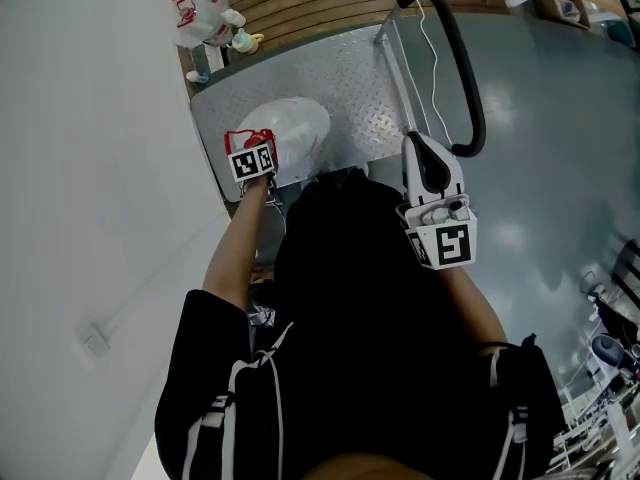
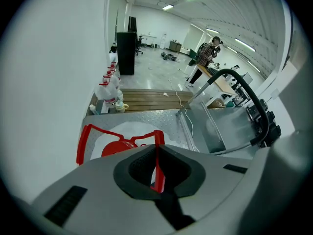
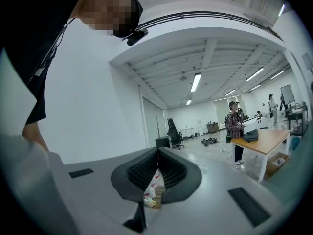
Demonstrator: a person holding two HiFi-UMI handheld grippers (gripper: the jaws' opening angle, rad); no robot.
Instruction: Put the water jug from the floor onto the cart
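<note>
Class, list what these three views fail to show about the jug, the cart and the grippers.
- Whether the jug rests on the cart: head view, left gripper and torso cover its base; left gripper view, gripper body does.
- Wheels: beneath the cart, all views.
- Person's feet: head view, torso hides them.

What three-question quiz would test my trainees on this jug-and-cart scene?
1. True or false: the water jug is over the cart's metal deck.
2. What is the left gripper clamping?
3. Fill in: the right gripper's jaws are ____ with nothing between them.

Key: 1 true. 2 the jug's red handle. 3 shut.
</note>
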